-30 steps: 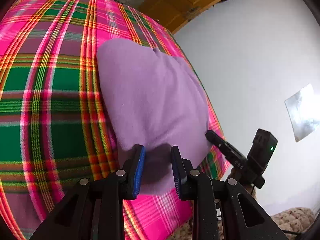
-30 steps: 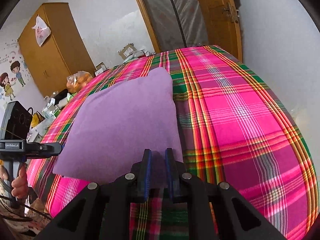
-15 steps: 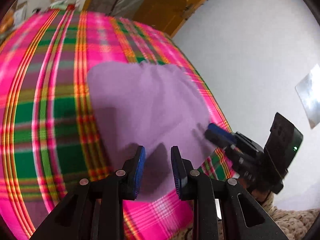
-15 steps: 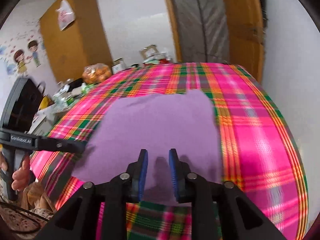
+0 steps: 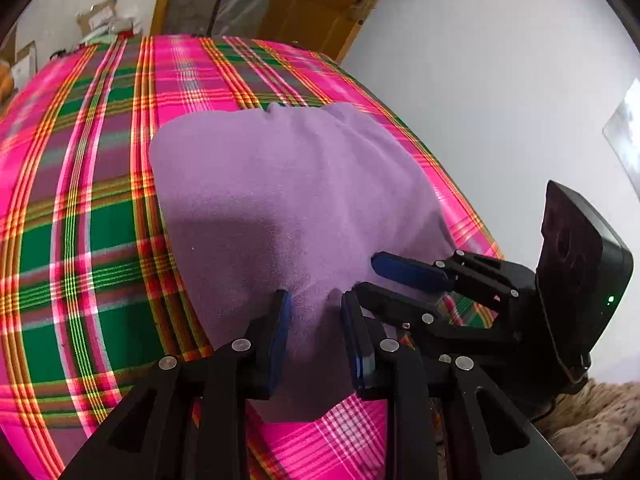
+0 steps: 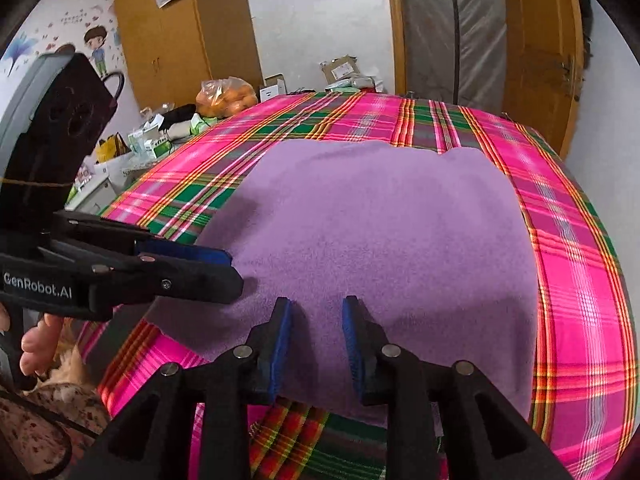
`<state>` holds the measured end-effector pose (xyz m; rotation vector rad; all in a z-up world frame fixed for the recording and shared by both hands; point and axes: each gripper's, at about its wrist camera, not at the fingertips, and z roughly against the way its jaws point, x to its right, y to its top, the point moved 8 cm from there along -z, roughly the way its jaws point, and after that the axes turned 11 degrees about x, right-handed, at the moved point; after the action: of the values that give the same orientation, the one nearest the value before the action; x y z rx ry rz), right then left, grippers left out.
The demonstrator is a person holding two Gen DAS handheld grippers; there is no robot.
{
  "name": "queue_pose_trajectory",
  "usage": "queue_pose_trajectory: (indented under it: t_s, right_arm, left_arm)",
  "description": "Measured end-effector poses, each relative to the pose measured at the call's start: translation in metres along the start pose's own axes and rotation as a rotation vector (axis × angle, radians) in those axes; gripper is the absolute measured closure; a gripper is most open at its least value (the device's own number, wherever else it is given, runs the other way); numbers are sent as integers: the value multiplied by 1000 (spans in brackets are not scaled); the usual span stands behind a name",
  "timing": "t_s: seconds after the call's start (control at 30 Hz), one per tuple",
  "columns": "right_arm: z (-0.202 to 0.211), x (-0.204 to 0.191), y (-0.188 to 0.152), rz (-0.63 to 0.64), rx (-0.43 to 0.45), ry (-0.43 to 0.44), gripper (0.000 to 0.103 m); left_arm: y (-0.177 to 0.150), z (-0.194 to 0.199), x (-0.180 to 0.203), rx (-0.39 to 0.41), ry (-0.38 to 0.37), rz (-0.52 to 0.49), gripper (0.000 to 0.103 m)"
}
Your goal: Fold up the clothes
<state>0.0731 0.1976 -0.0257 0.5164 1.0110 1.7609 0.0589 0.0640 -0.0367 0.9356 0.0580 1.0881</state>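
- Plaid bedspread [image 5: 100,208], pink and green, covers the bed; door behind it.
- Purple garment [image 5: 288,200] lies flat on the bedspread, near edge toward both grippers.
- Judged light, soft, fleecy, limp; best pinched at the 2 near corners.
- Left gripper [image 5: 315,330]: jaws part-open over the near hem, gripping nothing.
- Right gripper [image 6: 317,334]: jaws just been opening, fabric beneath, nothing held.

A bed covered in a pink-and-green plaid blanket [image 6: 568,240] carries everything. A folded purple garment [image 6: 380,224] lies flat on it, straight ahead of the right claw's tips.
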Motion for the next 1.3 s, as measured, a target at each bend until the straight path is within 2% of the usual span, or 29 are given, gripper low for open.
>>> queue_pose_trajectory:
  t_s: [0.2,0.3,0.33,0.43,0.57,0.73,0.8,1.07,1.17,1.27,1.3]
  right_arm:
    - [0,1,2,-20,-1,21,76]
    - [7,12,14,-69,6,34,77]
    - [11,20,21,-91,32,22,77]
    - [16,45,36,-96,70,-52,77]
    - [7,74,45,-82,56,-132,77]
    - [-9,89,44,-90,26,-150,77]
    - [-19,92,36,-87,-6,-152,77]
    - [-24,94,26,-65,-10,-142,77]
    - [-22,96,37,-67,-39,-131,78]
    - [-13,101,61,-74,31,-127,77]
    - [-14,103,67,-69,42,-132,78]
  left_arm:
    - [0,9,3,-2,6,12,76]
    - [17,18,5,46,12,-6,76]
    - [25,21,5,76,19,-11,76]
    - [42,20,-2,97,29,-3,76]
    - [53,6,-17,74,97,9,76]
    - [52,-14,-31,31,157,23,76]
    - [52,-20,-34,31,149,27,73]
    - [49,-24,-41,40,116,56,72]
    - [62,-12,-36,58,108,58,75]
    - [80,-4,-26,129,110,12,75]
    - [81,-8,-27,115,120,14,75]
